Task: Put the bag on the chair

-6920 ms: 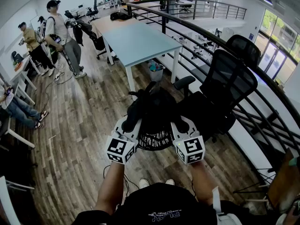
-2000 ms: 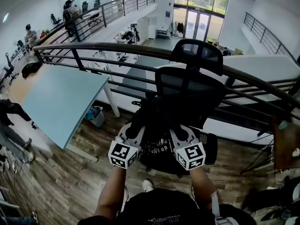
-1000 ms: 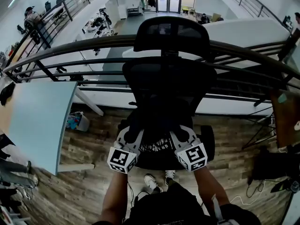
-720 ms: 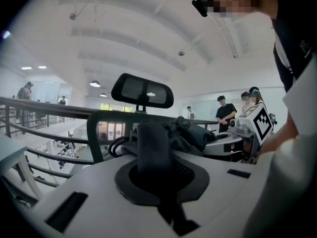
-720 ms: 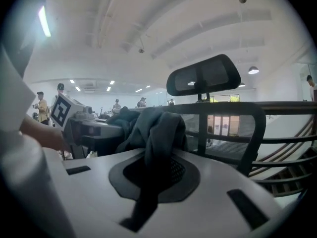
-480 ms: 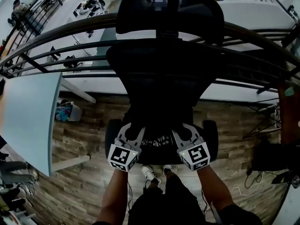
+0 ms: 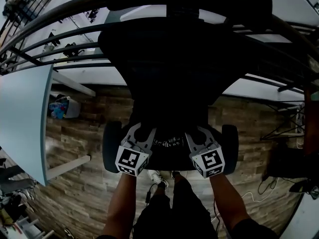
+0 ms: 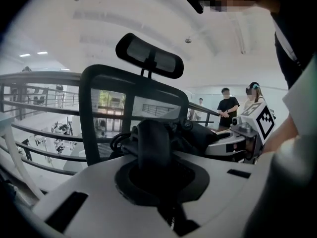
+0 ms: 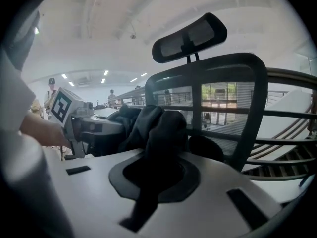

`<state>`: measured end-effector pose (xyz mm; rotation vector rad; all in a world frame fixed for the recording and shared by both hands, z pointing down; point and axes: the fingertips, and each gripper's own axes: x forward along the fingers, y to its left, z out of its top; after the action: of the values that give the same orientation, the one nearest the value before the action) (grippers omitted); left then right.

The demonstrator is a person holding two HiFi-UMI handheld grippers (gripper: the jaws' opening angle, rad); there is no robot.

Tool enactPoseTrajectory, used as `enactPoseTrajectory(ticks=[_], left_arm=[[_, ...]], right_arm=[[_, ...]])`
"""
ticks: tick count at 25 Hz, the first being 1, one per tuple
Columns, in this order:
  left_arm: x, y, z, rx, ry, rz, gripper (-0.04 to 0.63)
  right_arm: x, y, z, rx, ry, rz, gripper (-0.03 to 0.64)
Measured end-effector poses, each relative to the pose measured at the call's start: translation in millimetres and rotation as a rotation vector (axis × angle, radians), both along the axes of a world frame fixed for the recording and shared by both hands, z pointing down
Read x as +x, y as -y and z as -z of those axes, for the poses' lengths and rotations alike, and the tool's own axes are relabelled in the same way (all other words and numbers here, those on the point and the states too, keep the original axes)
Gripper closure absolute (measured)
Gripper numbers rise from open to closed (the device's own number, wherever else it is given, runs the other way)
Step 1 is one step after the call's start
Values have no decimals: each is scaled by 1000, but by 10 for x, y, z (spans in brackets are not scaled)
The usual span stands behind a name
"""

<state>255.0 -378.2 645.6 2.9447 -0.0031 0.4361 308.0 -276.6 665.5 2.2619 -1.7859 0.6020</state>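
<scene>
While the left gripper (image 7: 141,132) and the right gripper (image 7: 198,132) both clamp the bag (image 7: 168,142), it hangs between them over the seat of the chair (image 7: 169,63), whose backrest stands at 12 o'clock. Whether the bag touches the seat I cannot tell. The left gripper, at the bag's 9 o'clock, is closed on a dark strap (image 8: 154,145). The right, at 3 o'clock, pinches folded fabric. A pale table (image 7: 20,118) lies at 9 o'clock.

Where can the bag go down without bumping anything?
The chair seat, between its two armrests and in front of the backrest, looks bare under the bag, though it is dark. The wood floor between seat and table is free too. It is tight at the railing right behind.
</scene>
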Motion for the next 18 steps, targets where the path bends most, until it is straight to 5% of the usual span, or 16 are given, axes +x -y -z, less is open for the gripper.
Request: enactPoseTrajectory(ticks=[18], left_arm=[[184,-190,-954,-94,140,2,563]], right_arm=[[234,-198,-955,-92,78,-50,592]])
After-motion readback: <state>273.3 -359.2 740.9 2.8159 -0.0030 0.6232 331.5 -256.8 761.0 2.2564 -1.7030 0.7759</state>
